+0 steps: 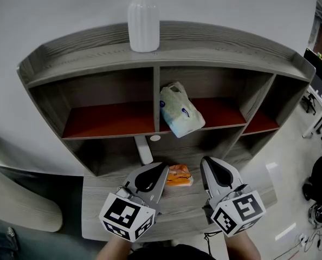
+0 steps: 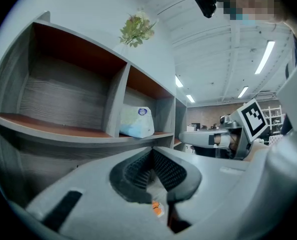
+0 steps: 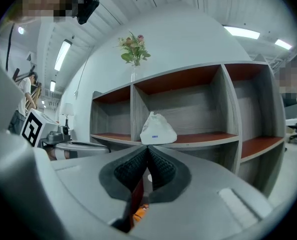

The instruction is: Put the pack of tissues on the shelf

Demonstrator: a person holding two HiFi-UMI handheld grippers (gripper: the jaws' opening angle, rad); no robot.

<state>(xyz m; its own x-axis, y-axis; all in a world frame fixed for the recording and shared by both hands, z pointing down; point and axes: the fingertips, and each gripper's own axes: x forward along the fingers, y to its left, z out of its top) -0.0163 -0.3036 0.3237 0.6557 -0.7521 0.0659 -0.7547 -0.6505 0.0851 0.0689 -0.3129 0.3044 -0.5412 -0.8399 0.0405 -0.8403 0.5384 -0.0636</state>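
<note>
The pack of tissues [image 1: 179, 111], a white plastic bag with blue print, lies on the middle shelf board [image 1: 226, 115] of the grey shelf unit, just right of the centre divider. It also shows as the tissue pack [image 2: 136, 122] in the left gripper view and the tissue pack [image 3: 158, 130] in the right gripper view. My left gripper [image 1: 160, 169] and right gripper [image 1: 206, 164] hang side by side over the lower ledge, well in front of the pack. Both are shut with nothing between the jaws. A small orange packet [image 1: 179, 176] lies on the ledge between them.
A white ribbed vase [image 1: 143, 22] with flowers stands on the shelf top. The left compartment [image 1: 109, 118] and the far right compartment [image 1: 261, 122] hold nothing. A white post [image 1: 143, 149] rises from the ledge. A pale chair [image 1: 20, 205] is at the lower left.
</note>
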